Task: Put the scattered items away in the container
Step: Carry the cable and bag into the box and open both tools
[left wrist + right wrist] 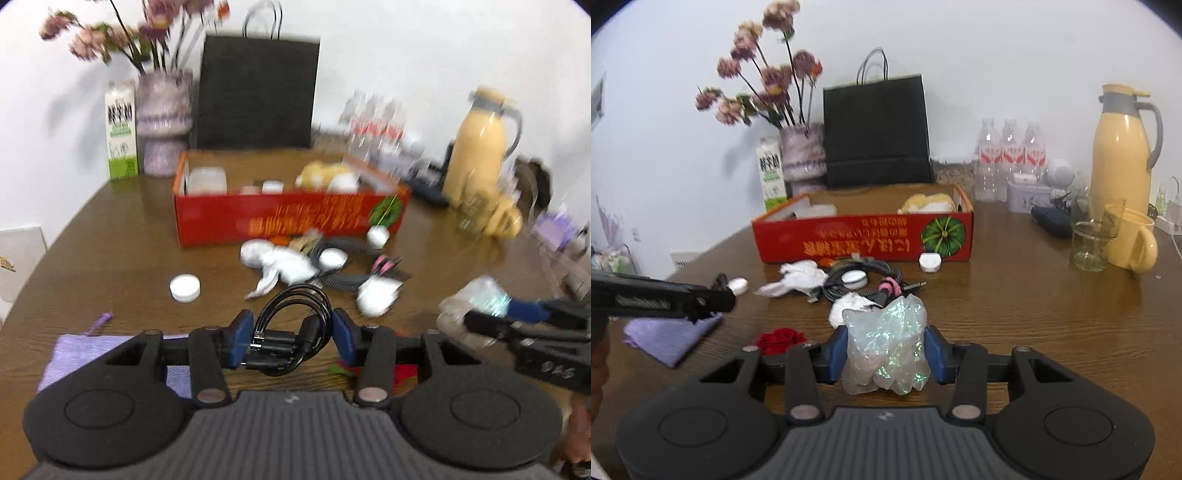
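Looking through the left wrist camera first: the left gripper [291, 341] has its jaws closed on a coiled black cable [291, 325], pinched across the bundled plugs so the loop sticks up and can't unravel, which I'd guess is for carrying it over to the red box [288, 218] sitting toward the far edge of the tabletop [110, 236]. That box already has stuff inside, at least one yellowish plush thing and some white bits, too blurry to count. Between the gripper and the box there's a pile: one crumpled white cloth [280, 262], a tangle of dark cords and what look like four small white round things, one of them the lone cap [184, 288] off to the left. One lilac cloth [92, 354] lies at the near edge under the gripper. Switching to the right wrist view: the right gripper [886, 354] is clamped on a crinkly iridescent plastic bag [886, 350], squeezed at its middle so it stays put. One red rose-like thing [781, 339] sits just left of it. Along the far right edge I count three water bottles [1010, 155], one yellow jug [1119, 155], one glass [1089, 240], one yellow mug [1132, 240].
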### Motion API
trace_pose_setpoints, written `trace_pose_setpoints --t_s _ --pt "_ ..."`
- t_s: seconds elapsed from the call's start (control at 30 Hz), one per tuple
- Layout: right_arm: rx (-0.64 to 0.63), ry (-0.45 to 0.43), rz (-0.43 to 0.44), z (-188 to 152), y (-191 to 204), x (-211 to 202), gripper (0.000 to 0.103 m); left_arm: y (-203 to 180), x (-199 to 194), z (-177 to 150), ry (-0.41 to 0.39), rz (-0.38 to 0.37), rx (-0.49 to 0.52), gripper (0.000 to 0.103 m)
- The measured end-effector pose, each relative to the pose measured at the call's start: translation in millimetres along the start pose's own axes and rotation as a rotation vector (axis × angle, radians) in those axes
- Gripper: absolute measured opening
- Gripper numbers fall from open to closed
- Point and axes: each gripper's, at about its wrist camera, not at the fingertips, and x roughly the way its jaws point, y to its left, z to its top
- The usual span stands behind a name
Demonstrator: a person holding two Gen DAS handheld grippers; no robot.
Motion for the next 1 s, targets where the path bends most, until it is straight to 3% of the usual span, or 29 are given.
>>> trace_pose_setpoints --t_s 0.17,0.27,0.5,0.6,0.73,0.87,1.0 --pt "0.035 -0.055 0.058 16 -6 -35 0.04 7 -31 23 -0.037 -0.038 -0.035 0.047" --pt "0.061 -0.104 0.113 38 -12 -46 0.04 13 -31 49 -0.053 -0.012 -0.006 0.047" --pt "-0.021 -0.155 0.146 120 -8 -18 0.04 20 -2 128 -0.036 0.05 0.112 0.047" --pt "-0.006 -0.127 0.16 162 -11 17 0.04 27 33 162 0.002 0.058 0.126 0.047" --pt "0.039 -0.02 0.194 213 -16 84 0.04 46 102 201 0.11 0.053 0.051 0.047" --pt "0.001 0.119 0.168 244 -13 164 0.04 54 175 228 0.203 0.074 0.052 0.047" --pt "-0.027 0.235 0.121 254 -16 242 0.04 56 246 238 0.259 0.145 0.114 0.048"
